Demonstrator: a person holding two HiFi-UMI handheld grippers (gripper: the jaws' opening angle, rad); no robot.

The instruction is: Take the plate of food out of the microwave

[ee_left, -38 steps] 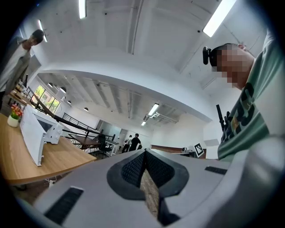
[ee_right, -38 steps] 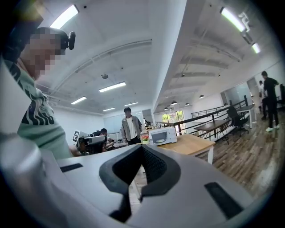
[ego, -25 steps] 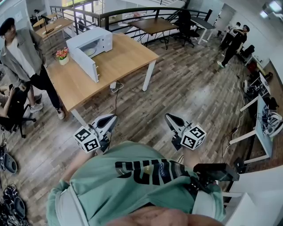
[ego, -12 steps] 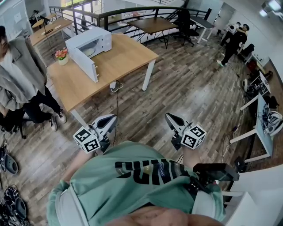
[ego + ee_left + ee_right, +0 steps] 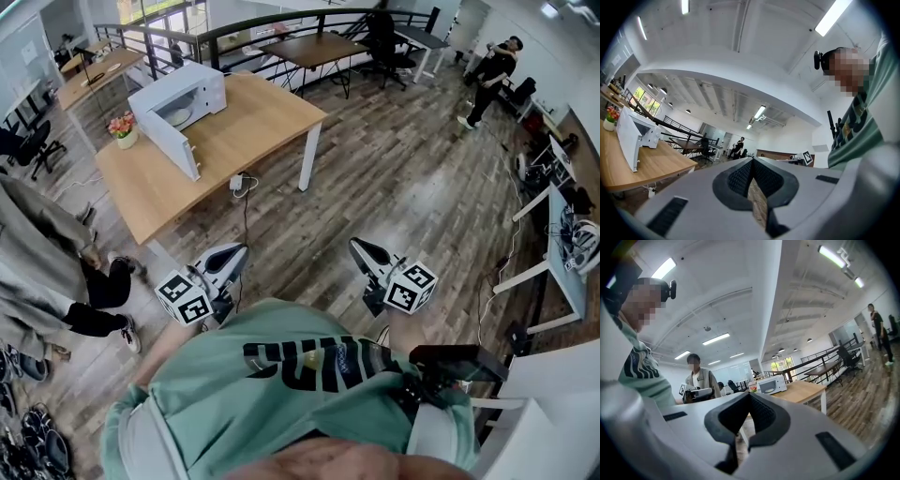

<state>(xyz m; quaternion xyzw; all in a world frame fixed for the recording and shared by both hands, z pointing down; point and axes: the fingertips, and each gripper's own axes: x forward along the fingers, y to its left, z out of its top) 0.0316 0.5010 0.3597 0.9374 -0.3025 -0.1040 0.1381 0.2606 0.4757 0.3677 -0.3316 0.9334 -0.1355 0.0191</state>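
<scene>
Wood-plank floor (image 5: 403,187) ran through an open office, with a black railing (image 5: 281,23) along the far side. A pale wooden tabletop (image 5: 234,131) stood well ahead and to the left. On its far left end sat a white microwave (image 5: 183,89) with its door (image 5: 172,145) swung wide open. The plate of food (image 5: 178,116) lay inside the cavity as a pale disc; the food itself was too small to make out. A flower pot (image 5: 123,129) stood just beside the microwave. A cable (image 5: 242,183) hung at the tabletop's near edge.

A bystander in a grey jacket (image 5: 47,272) stood at the left, near the tabletop's near corner. Two more people (image 5: 492,75) stood far off to the right.

The left hand-held gripper (image 5: 239,251) and the right hand-held gripper (image 5: 356,246) were held close to the wearer's chest, well apart from the tabletop. Both had their jaws pressed together with nothing between them.
</scene>
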